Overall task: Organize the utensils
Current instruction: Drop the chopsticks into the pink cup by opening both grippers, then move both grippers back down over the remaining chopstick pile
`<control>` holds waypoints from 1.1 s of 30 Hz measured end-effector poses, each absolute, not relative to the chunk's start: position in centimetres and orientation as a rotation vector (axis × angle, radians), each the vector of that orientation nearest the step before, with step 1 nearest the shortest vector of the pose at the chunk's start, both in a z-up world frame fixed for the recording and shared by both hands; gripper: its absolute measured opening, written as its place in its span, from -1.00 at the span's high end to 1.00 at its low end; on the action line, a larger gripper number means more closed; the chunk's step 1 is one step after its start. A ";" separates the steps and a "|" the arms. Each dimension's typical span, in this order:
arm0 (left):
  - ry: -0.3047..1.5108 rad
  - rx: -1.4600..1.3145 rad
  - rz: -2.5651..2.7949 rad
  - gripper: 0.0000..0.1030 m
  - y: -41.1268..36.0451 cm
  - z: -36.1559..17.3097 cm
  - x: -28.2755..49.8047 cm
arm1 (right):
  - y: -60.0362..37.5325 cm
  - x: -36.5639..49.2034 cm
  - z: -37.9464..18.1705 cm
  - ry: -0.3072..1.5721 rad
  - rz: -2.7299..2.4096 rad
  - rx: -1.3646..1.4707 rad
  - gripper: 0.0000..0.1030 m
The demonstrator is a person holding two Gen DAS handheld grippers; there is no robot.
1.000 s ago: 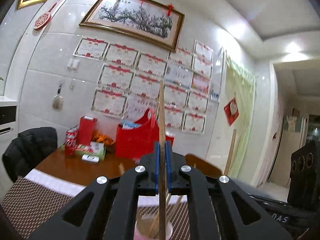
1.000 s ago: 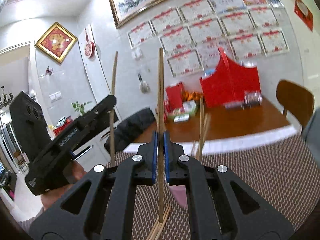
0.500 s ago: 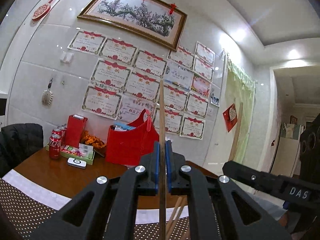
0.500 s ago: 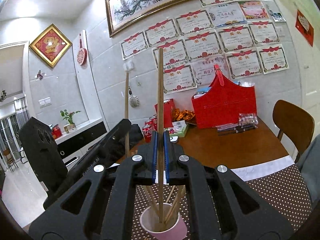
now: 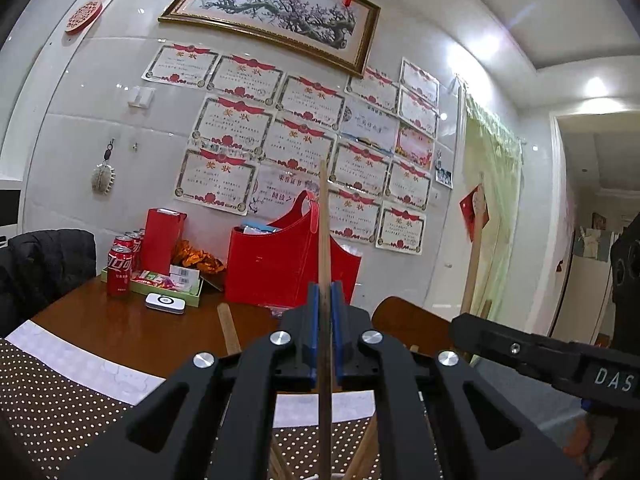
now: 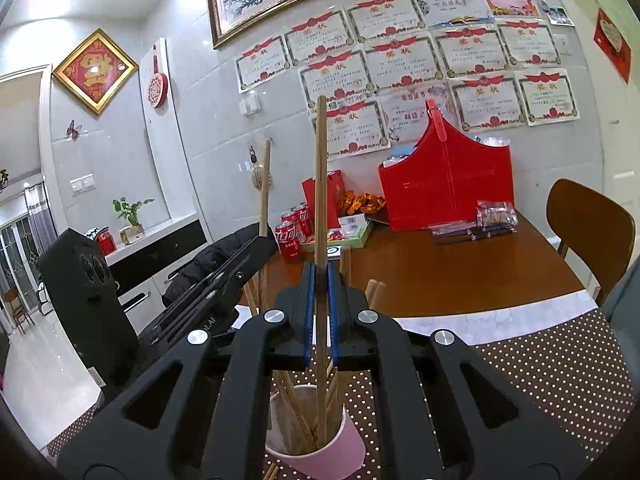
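Note:
My left gripper (image 5: 324,312) is shut on a wooden chopstick (image 5: 323,232) held upright; its lower end runs down out of view. My right gripper (image 6: 320,288) is shut on another upright chopstick (image 6: 320,180) whose lower end stands inside a pink cup (image 6: 320,440) on the dotted mat. The cup holds several chopsticks. The left gripper shows in the right wrist view (image 6: 224,280) to the left of the cup, its chopstick (image 6: 264,188) sticking up. The right gripper's body shows at the right of the left wrist view (image 5: 540,356).
A wooden table (image 6: 460,272) carries a red basket (image 6: 448,184), cola cans (image 6: 288,236), a red box (image 5: 162,240), a green tray (image 5: 160,284) and packets. A brown chair (image 6: 592,224) stands at the right, a black jacket (image 5: 44,256) at the left. A brown dotted mat (image 6: 560,368) covers the near table.
My right gripper has lowered its chopstick into the pink cup. Both grippers have shifted; the cup has dropped out of the left wrist view, and the right gripper has come into it.

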State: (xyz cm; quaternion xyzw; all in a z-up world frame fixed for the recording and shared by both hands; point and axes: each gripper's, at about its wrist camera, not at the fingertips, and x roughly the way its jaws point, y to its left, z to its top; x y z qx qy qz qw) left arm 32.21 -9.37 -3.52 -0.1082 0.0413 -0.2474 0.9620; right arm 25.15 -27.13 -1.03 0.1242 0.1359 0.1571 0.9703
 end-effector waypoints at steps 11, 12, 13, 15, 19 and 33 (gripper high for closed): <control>0.138 -0.202 -0.472 0.88 -9.2 -5.4 32.1 | -26.8 25.0 -2.1 0.323 0.313 0.236 0.87; 0.141 -0.203 -0.470 0.89 -9.1 -5.6 32.1 | -26.8 25.0 -2.2 0.326 0.313 0.237 0.87; 0.146 -0.204 -0.470 0.88 -9.1 -5.8 32.1 | -26.9 24.9 -2.2 0.330 0.312 0.237 0.87; 0.156 -0.204 -0.473 0.88 -9.0 -6.0 32.0 | -26.9 24.9 -2.3 0.343 0.311 0.237 0.85; 0.174 -0.189 -0.478 0.42 -8.4 -6.1 30.8 | -27.6 24.3 -2.4 0.349 0.299 0.270 -0.73; 0.243 -0.064 -0.322 -0.68 -4.8 -2.1 23.5 | -30.3 18.4 -0.5 0.312 0.177 0.357 -0.88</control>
